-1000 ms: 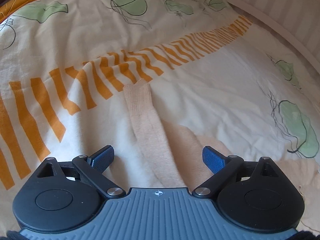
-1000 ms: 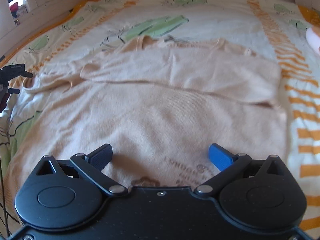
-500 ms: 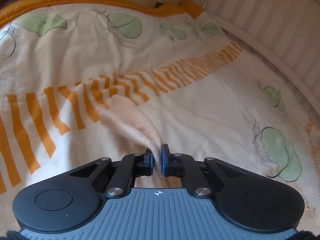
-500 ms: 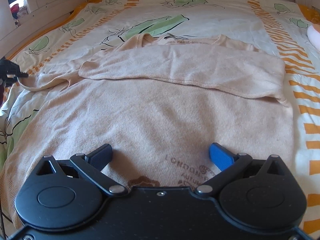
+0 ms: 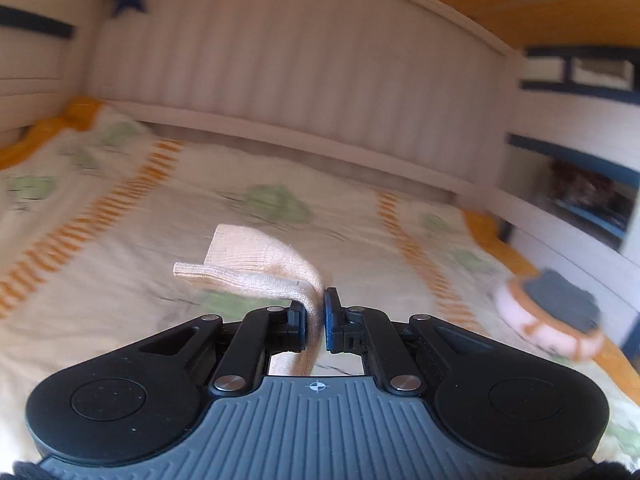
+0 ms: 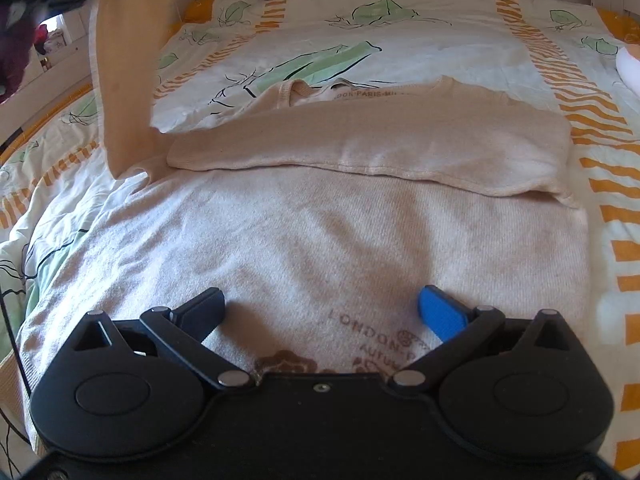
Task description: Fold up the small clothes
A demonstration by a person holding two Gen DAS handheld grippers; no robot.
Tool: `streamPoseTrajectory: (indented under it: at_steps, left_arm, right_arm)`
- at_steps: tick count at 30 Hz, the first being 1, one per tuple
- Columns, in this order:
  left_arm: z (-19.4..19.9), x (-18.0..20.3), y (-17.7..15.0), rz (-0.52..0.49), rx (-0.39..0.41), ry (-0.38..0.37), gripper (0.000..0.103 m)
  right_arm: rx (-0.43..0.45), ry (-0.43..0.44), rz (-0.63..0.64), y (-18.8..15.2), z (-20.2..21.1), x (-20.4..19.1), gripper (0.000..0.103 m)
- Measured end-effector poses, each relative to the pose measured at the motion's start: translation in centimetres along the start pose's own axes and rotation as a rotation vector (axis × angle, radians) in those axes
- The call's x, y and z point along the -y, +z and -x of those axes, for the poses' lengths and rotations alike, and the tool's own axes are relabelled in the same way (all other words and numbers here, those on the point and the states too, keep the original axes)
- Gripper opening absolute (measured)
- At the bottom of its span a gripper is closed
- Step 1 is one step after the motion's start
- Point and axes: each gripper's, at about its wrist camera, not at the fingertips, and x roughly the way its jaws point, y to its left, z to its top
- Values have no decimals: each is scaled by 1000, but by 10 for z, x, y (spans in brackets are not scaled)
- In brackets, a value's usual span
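The bedspread (image 5: 120,280) is motion-blurred; the sweater's (image 6: 320,240) hem lies behind the right hand-held gripper (image 6: 322,308).

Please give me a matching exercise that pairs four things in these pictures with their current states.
Things:
1. left gripper
2. right gripper
3. left sleeve
4. right sleeve

States:
A. folded flat across the chest of the sweater
B. jaws open, nothing between them, over the lower part of the sweater
C. jaws shut on cloth
D. lifted off the bedspread

Pairs: 1-C, 2-B, 3-D, 4-A
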Motion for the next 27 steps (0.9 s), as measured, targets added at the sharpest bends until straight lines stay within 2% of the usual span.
streamPoseTrajectory:
  at_steps: [4, 6, 7, 10, 12, 16, 20, 23, 27]
  left_arm:
    - [-43, 48, -41, -15, -121, -102, 13]
    - [-63, 67, -63, -26, -206, -145, 42]
    - [-72, 72, -74, -39, -248, -163, 46]
    - [-76, 82, -99, -94, -305, -165, 51]
    - [-69, 82, -111, -129, -329, -163, 64]
    - [-46, 67, -129, -184, -384, -113, 67]
    - [-31, 35, -141, -188, -449, -28, 67]
    - [-23, 9, -149, -155, -507, 25, 67]
    - [-16, -18, -160, -74, -568, 53, 68]
  right_arm:
    - [11, 16, -10, -1, 1, 3, 103]
    - [13, 21, -12, -2, 1, 4, 103]
    - [13, 24, -14, -2, 1, 4, 103]
    - [10, 32, -19, -1, 0, 5, 103]
    - [0, 33, -13, 0, -1, 6, 103]
    - [-27, 22, 16, 1, -4, 2, 103]
    - [-60, 33, 29, 5, -6, 4, 103]
    - [-81, 43, 40, 7, -7, 6, 103]
    - [-122, 46, 48, 13, -11, 5, 103]
